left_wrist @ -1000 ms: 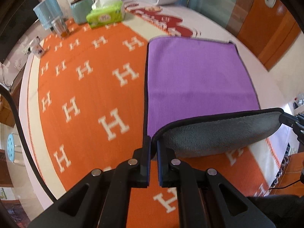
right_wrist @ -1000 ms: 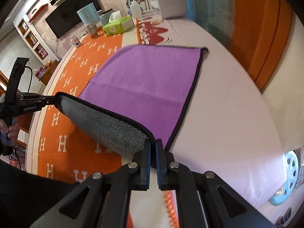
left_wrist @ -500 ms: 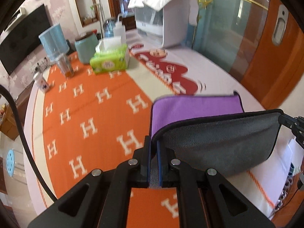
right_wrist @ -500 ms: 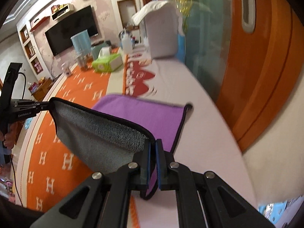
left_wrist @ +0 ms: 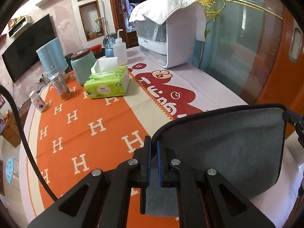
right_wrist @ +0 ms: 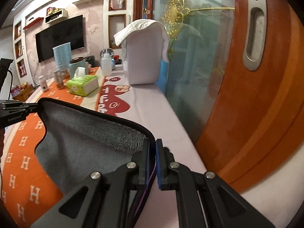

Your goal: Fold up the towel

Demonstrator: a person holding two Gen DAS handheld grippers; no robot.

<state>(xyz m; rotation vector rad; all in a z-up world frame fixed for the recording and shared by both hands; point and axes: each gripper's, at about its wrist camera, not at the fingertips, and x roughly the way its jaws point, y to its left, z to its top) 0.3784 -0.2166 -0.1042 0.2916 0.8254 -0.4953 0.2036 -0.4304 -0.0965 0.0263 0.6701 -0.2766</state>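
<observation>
The towel [left_wrist: 224, 142] is grey on the side facing me, with a black hem; its purple side shows only as a thin edge in the right wrist view. My left gripper [left_wrist: 153, 144] is shut on its left corner. My right gripper [right_wrist: 153, 145] is shut on its right corner, and its tip shows at the right edge of the left wrist view [left_wrist: 293, 120]. The towel [right_wrist: 89, 138] hangs stretched between the two grippers, lifted over the table. The rest of it below the grippers is hidden.
The table has an orange H-pattern cloth [left_wrist: 79, 133] and a white cloth with a red cartoon [left_wrist: 171, 93]. At the far end stand a green tissue box [left_wrist: 107, 82], a teal jar [left_wrist: 82, 67], a squeeze bottle [left_wrist: 119, 51] and a covered white appliance [left_wrist: 171, 36]. An orange door [right_wrist: 266, 95] is close on the right.
Both grippers have carried the towel's near edge up and forward over the towel. The purple face on the table has gone out of view; the far end of the table now shows.
</observation>
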